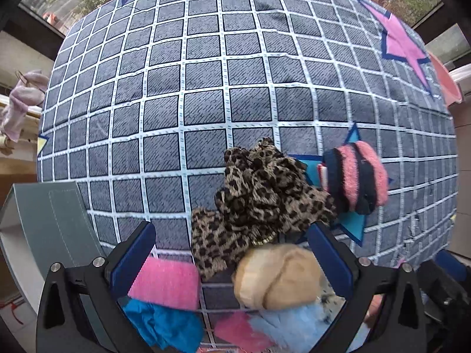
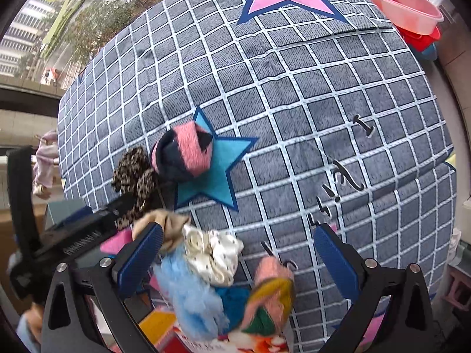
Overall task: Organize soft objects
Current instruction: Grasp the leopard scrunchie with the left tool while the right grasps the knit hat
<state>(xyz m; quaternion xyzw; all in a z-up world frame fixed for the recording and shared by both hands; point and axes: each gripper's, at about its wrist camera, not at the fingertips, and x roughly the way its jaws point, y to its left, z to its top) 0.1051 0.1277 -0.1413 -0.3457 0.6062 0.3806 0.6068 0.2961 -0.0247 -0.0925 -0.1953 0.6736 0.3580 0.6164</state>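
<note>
On the checked grey bedspread (image 1: 206,88) lies a heap of soft things. In the left wrist view my left gripper (image 1: 232,253) stands open around a leopard-print cloth (image 1: 256,194) and a beige bundle (image 1: 276,276), with a pink fuzzy piece (image 1: 167,282) and blue cloth (image 1: 164,323) below. A rolled navy-and-pink fuzzy sock (image 1: 356,179) sits to the right on a blue star. My right gripper (image 2: 238,253) is open over a white dotted cloth (image 2: 215,253), light blue fluff (image 2: 191,294) and a pink-yellow-green sock (image 2: 270,291). The same navy-and-pink sock (image 2: 185,156) lies farther ahead.
A grey bin (image 1: 50,229) stands at the bed's left edge. Pink and red basins (image 2: 403,6) sit past the far right corner. Pale clothes (image 1: 20,103) hang at the left. A printed box (image 2: 206,341) lies near the right gripper. Windows run behind the bed.
</note>
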